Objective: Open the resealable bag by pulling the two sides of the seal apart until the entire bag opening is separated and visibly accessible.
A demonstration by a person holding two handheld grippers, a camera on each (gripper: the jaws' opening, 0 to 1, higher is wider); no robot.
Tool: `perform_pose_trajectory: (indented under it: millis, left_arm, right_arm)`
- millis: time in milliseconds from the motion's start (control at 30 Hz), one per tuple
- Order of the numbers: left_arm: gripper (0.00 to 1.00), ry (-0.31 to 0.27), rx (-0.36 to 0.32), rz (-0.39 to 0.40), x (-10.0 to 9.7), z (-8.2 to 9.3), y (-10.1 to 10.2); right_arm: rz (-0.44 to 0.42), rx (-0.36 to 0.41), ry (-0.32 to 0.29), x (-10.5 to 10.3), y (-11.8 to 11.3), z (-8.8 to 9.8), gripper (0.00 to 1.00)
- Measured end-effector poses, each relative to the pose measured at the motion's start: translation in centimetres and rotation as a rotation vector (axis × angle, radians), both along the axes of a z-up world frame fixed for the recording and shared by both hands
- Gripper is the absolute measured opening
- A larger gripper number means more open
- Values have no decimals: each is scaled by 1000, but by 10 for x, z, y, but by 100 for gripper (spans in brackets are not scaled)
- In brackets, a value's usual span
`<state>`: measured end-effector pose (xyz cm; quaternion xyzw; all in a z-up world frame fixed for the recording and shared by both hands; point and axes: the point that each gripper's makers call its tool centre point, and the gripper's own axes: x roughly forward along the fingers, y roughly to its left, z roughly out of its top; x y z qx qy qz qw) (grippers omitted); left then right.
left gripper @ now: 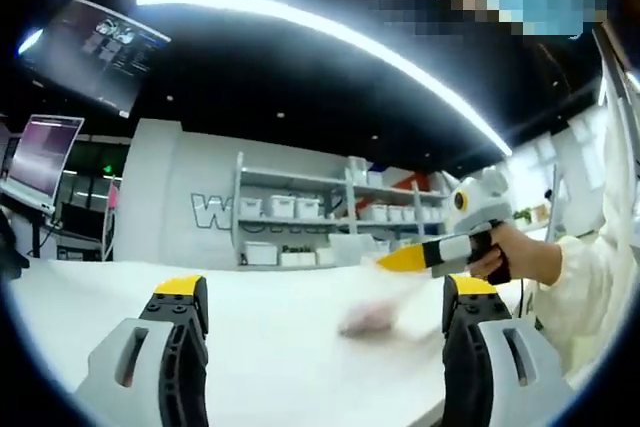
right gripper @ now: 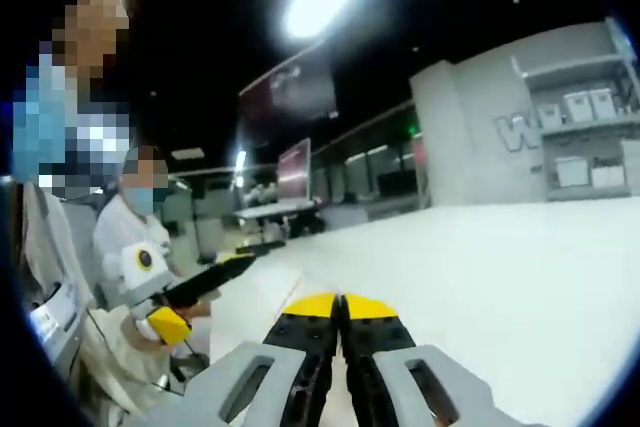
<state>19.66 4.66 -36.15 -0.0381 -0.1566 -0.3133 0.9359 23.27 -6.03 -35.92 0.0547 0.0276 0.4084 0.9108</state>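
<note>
A blurred pinkish thing (left gripper: pixel 368 319), perhaps the resealable bag, lies on the white table (left gripper: pixel 270 317); it is too smeared to tell for sure. My left gripper (left gripper: pixel 325 299) is open, its jaws wide apart low over the table, the pinkish thing between and beyond them. My right gripper (left gripper: pixel 425 257) enters from the right in a hand, above and behind that thing. In the right gripper view my right gripper (right gripper: pixel 340 305) is shut, yellow tips together with nothing seen between them. There the left gripper (right gripper: pixel 195 292) shows at the left, held in a hand.
Shelves with white bins (left gripper: pixel 300 209) stand against the far wall. Monitors (left gripper: pixel 42 155) sit at the left edge of the table. A person in a white coat (left gripper: pixel 590 267) stands close at the right. White tabletop (right gripper: pixel 500 277) stretches ahead of the right gripper.
</note>
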Motion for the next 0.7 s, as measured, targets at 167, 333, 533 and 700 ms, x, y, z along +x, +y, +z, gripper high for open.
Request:
perform_pose_trajectory:
  millis: [167,333,533,700]
  left_arm:
    - [95,3,5,4,2,-2,1]
    - [94,-2,32,1,1,-5,-4]
    - [94,-8,49,-6,0,-5,-7]
    - [94,-22,63,-9,-3,-3,-11]
  right_arm:
    - [-4,5,-5,-1,-2,3,0]
    - [-1,7,-2,-4,-2,6,0]
    - [5,-10,-30,-14,0,12,0]
    - [17,-20,-49,-20,3,19,0]
